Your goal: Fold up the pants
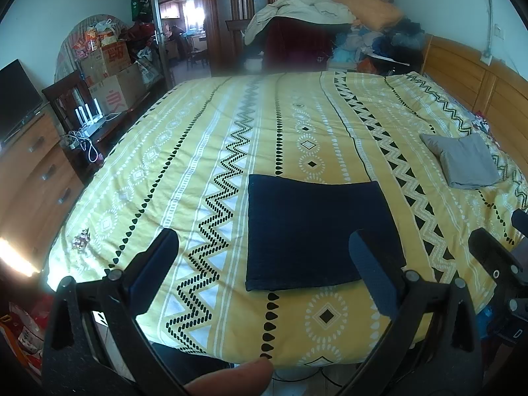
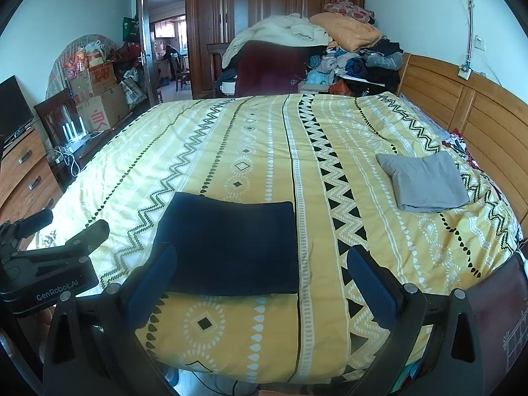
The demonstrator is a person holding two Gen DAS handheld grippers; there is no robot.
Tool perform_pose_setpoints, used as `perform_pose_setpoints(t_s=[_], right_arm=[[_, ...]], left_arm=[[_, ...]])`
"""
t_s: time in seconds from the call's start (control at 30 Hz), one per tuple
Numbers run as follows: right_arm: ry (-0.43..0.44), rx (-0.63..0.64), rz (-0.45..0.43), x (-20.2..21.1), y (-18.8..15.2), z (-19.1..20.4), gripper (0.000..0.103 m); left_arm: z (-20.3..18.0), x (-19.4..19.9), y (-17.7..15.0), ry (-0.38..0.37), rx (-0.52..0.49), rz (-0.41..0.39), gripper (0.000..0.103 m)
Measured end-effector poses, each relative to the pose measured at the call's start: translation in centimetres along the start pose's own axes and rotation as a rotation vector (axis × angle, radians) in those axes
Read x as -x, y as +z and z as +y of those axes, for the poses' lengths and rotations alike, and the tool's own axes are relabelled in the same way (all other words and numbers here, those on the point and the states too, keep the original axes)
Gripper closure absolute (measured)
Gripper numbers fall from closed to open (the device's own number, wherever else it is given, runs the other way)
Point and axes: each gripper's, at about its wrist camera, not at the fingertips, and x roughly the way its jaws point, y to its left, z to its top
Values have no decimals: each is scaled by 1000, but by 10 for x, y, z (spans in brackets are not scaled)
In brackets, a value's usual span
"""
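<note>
1. pants (image 1: pixel 316 231): the dark navy pants are lying as a flat folded rectangle near the front edge of the bed (image 1: pixel 165 165), and neither tool is touching them.
2. the left gripper (image 1: pixel 264 274) is hovering with its jaws spread wide and holding nothing; the right gripper (image 2: pixel 260 287) is doing the same, empty above the near hem.
3. judging from the neat shape, the fold is looking finished or nearly so.
4. a careless pinch of only the top layer could be peeling the stack open; dragging it forward could be sliding it off the bed, since the near hem is sitting close to the drop.
5. the quilt is offering wide open room behind and to the left of the pants; a folded grey garment (image 2: pixel 425 181) is resting well apart on the right, near the headboard (image 2: pixel 478 115).
</note>
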Motion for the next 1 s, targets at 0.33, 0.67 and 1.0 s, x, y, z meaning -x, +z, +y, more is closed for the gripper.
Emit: perform_pose_setpoints(t_s=[0.33, 0.67, 1.0], right_arm=[[6, -4, 4, -1, 1, 0, 0], [3, 3, 11, -7, 2, 1, 0], [-5, -1, 31, -15, -1, 4, 0]], left_arm=[[1, 0, 0, 8, -2, 4, 0], [5, -5, 2, 12, 0, 9, 0], [2, -10, 1, 11, -8, 19, 0]])
